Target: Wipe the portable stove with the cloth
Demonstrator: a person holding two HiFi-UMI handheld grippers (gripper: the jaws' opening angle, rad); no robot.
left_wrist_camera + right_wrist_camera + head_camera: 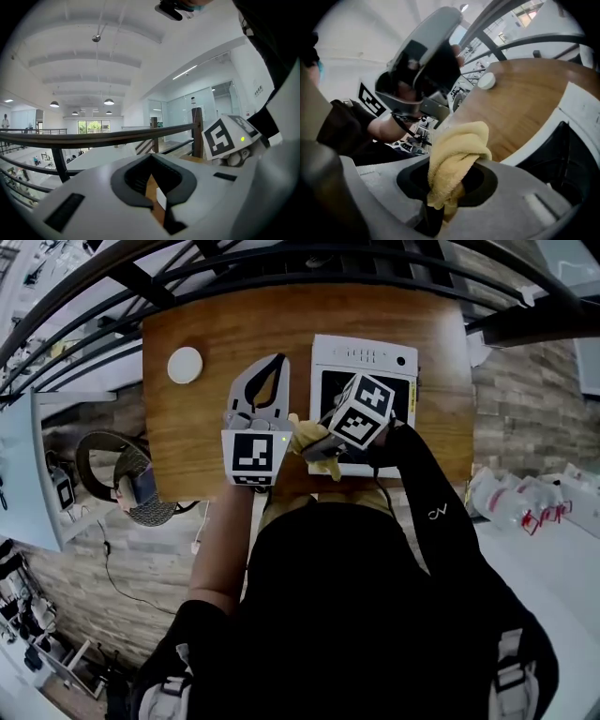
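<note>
A wooden table stands against a black railing. A white stove with a black glass top sits along the table's right half, near the far edge. A white disc lies near the far left corner. The left gripper hangs over the table's middle, pointing away, its jaw tips together. The right gripper points left at the stove's near left corner, with a yellow cloth bunched at its front.

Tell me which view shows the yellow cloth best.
Right gripper view: the cloth fills the centre, pinched in the right claw. Head view shows only a yellow scrap at the stove's edge; left gripper view shows none.
</note>
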